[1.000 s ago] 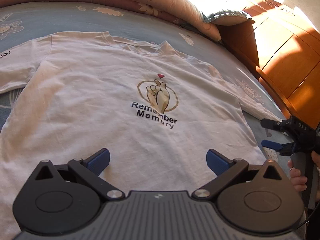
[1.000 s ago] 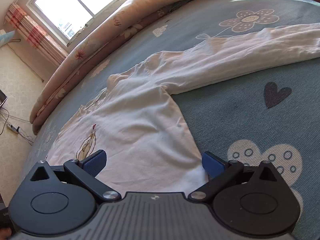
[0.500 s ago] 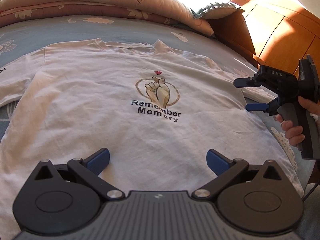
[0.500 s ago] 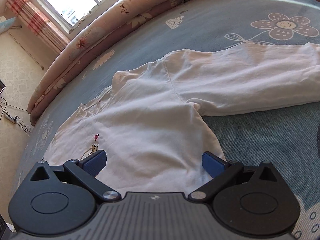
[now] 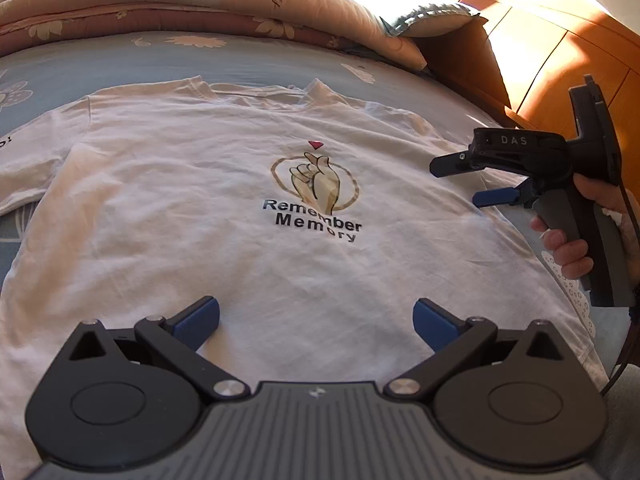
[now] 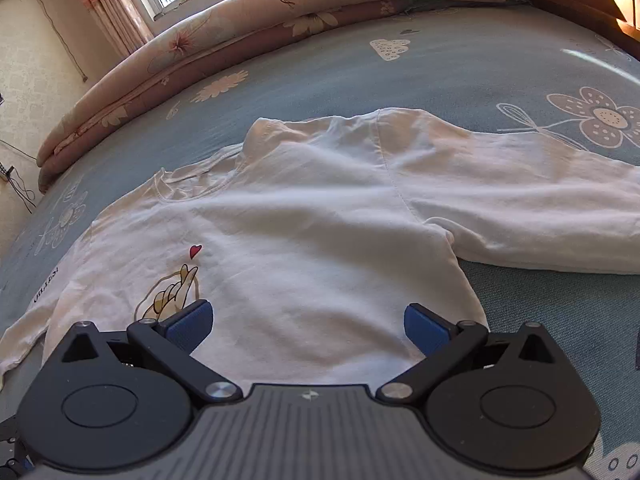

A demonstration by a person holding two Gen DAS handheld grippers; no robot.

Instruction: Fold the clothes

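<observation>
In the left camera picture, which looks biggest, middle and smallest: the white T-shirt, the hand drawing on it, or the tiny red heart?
Largest to smallest, as they look:
1. White T-shirt, filling most of the view
2. Hand drawing
3. Red heart

All three are on the same shirt, so nearness hardly matters.

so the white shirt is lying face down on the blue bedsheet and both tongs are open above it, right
Not quite: the white shirt lies face up; the left wrist view shows its "Remember Memory" print. The rest holds: it is on the blue bedsheet, with the left tongs and right tongs open above it.
</observation>
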